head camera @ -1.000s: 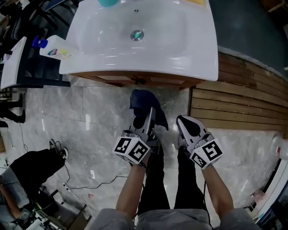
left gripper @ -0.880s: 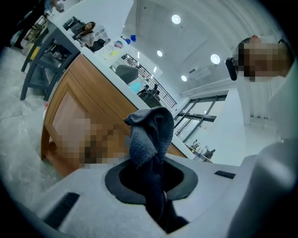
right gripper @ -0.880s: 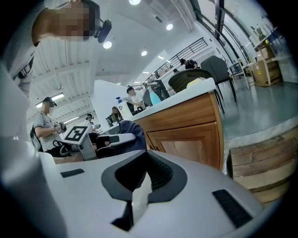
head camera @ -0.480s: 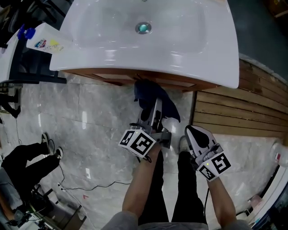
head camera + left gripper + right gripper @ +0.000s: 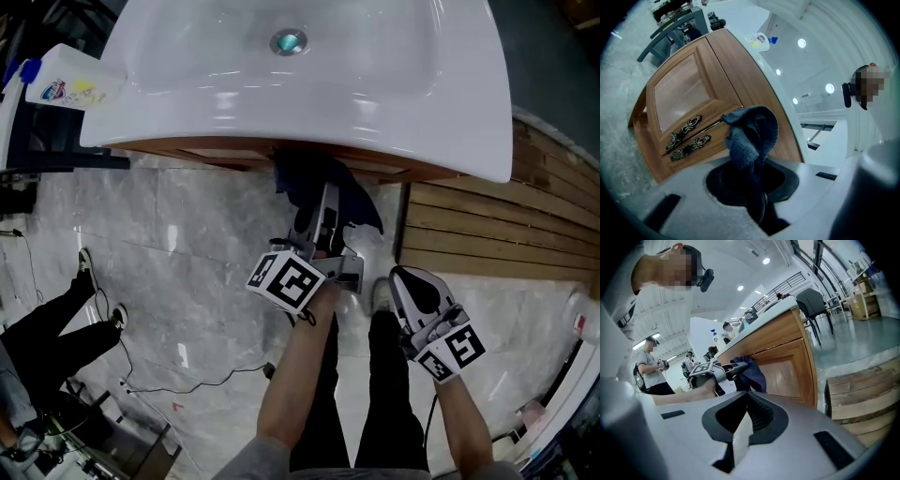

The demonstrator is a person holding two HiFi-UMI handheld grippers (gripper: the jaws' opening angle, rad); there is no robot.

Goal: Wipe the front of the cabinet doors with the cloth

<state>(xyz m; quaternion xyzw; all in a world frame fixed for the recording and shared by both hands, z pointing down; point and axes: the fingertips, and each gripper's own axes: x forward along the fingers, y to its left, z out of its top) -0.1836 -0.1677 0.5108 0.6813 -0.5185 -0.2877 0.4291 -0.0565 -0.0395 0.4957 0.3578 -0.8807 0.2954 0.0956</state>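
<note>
A dark blue cloth (image 5: pixel 323 187) hangs bunched from my left gripper (image 5: pixel 325 204), which is shut on it. The cloth (image 5: pixel 752 133) sits against the brown wooden cabinet doors (image 5: pixel 684 93), just right of their two ornate metal handles (image 5: pixel 685 134). In the head view the cabinet front (image 5: pixel 234 156) is mostly hidden under the white sink's rim. My right gripper (image 5: pixel 415 289) hangs lower and to the right, away from the cabinet, its jaws shut with nothing between them. In the right gripper view the cloth (image 5: pixel 753 372) rests on the cabinet door (image 5: pixel 785 366).
The white sink basin (image 5: pixel 309 84) overhangs the cabinet. A spray bottle (image 5: pixel 64 90) lies at its left. A wooden slat platform (image 5: pixel 487 234) lies right of the cabinet. On the marble floor, another person's legs (image 5: pixel 47 323) and cables (image 5: pixel 187 375) are at the left.
My left gripper has carried the cloth forward to the cabinet front under the sink rim. My right gripper has dropped back and to the right.
</note>
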